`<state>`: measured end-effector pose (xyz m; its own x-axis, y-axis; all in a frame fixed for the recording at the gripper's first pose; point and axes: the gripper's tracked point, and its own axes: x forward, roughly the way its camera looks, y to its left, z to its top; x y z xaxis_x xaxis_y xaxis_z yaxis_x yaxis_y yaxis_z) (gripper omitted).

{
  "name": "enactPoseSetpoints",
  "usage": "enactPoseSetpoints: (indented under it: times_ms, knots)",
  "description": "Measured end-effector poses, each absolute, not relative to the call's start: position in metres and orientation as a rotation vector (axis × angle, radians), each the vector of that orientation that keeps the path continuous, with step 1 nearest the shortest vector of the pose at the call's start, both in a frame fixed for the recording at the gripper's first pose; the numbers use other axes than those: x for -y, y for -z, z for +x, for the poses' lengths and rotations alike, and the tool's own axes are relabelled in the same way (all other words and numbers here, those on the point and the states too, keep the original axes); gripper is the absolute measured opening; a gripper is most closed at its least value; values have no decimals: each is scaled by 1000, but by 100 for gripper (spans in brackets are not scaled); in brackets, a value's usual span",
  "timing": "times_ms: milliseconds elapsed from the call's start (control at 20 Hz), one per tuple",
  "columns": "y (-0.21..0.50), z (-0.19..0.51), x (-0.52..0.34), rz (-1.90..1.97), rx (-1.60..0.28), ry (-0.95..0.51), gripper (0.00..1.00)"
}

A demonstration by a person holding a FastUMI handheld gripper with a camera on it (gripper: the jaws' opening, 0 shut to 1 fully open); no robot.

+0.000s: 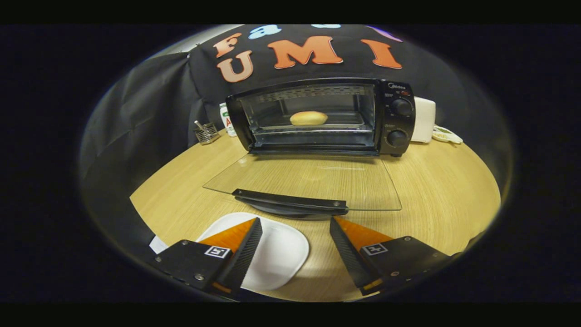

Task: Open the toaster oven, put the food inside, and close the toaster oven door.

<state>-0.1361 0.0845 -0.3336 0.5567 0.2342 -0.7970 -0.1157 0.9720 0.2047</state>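
Toaster oven (pixel 320 117) sits at the far edge of the table (pixel 431 190), door (pixel 308 181) dropped fully open and lying flat toward you, glass pane w/ a dark handle (pixel 290 202) along its near edge. Inside the oven: one bread roll (pixel 308 118), resting on the rack about mid-cavity, nothing else in there that you can make out. Two knobs (pixel 399 122) stacked on the oven's right panel.

White plate (pixel 272 254) is on the near part of the table, empty, partly under your left finger. Small wire holder (pixel 207 132) near the far left edge of the table, w/ something sticking up in it, too small to tell what. A carton (pixel 225 119) stands between it and the oven. White appliance (pixel 424 119) just right of the oven, touching or nearly, can't tell which.

Your gripper (pixel 296 231) is spread wide, fingers holding nothing. The door handle lies just ahead of the fingertips, roughly centred on the gap, not touching. The roll is well beyond the fingers, past the whole open door, inside the oven.
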Motion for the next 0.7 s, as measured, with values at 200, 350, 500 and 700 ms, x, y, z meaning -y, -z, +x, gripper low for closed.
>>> enactPoseSetpoints:
  times_ms: [200, 350, 500, 700]
  knots:
    - [313, -122, -77, 82, -884, -186, 89]
    - [300, -106, -76, 41, -819, -184, 89]
    - [291, -91, -83, -3, -783, -211, 89]
    - [281, -59, -78, -51, -732, -195, 89]
